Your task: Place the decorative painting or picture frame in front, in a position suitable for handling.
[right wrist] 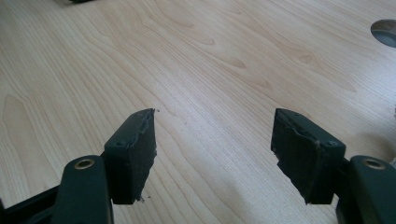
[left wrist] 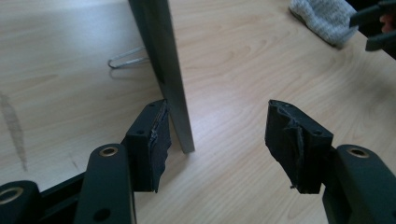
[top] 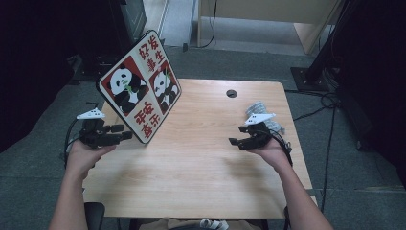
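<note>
A wooden table [top: 201, 158] is viewed from above, with a person's forearms entering from the bottom edge. At the left, the left gripper [top: 125, 132] is held level beside the lower corner of a square panda picture board [top: 140, 85], which stands tilted on the table's left part, propped from behind by a thin wire stand [left wrist: 127, 58] seen in the left gripper view. In that view the board's grey edge [left wrist: 163, 70] rises between the jaws, which stand apart; the left pad [left wrist: 159, 140] lies just beside or touching the edge, while the right pad is well clear, so the board is not clamped. If the jaws are closed from here, the board is judged likely to be caught only at its very corner, and it could pivot, slip from the pads or tip backward off its wire stand. A sideways push from the near pad could also slide the board toward the table's left edge. Further right, the table's middle is bare. At the right, the right gripper [top: 234, 141] is held above the wood with its jaws wide apart and nothing between them, and a grey cloth [top: 261, 112] lies just behind it, near a small round hole [top: 231, 93] in the tabletop.
</note>
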